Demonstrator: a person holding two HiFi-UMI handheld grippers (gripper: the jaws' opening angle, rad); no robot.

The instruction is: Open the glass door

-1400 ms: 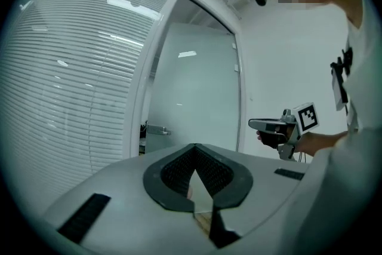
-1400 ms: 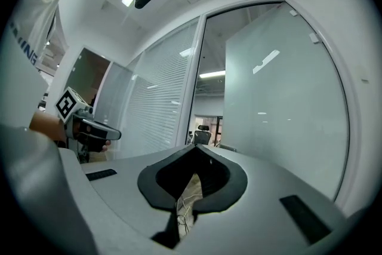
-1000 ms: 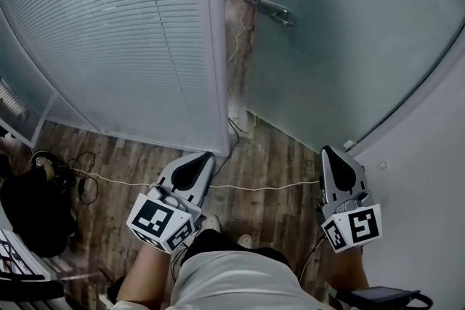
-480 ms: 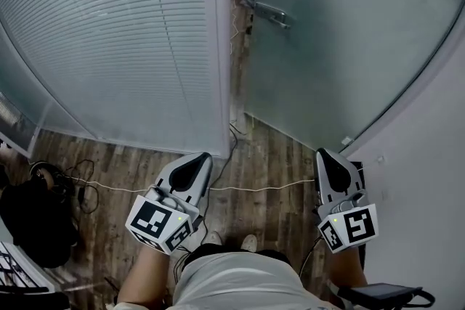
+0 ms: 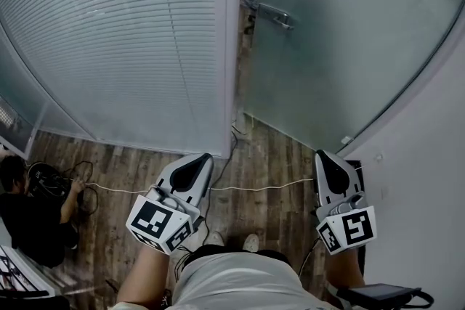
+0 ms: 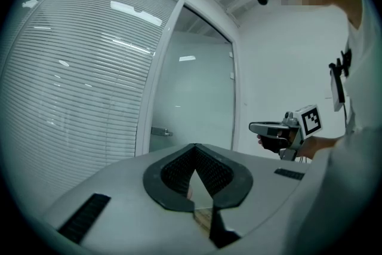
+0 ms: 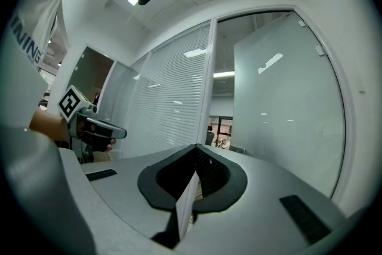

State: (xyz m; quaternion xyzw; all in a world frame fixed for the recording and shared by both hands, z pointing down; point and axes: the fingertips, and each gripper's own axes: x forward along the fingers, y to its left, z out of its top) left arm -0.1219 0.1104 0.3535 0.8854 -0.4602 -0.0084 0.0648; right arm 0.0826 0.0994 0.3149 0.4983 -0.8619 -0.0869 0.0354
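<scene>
Seen from above, a person stands on a wooden floor facing a frosted glass door. The door stands slightly ajar, with a narrow gap between it and a glass wall with blinds on its left. A metal handle sits at the door's near edge. The left gripper and the right gripper are held level, side by side, pointing toward the door and well apart from it. Both pairs of jaws are closed together, with nothing between them and touching nothing. A thin cable crosses the floor beneath them.
</scene>
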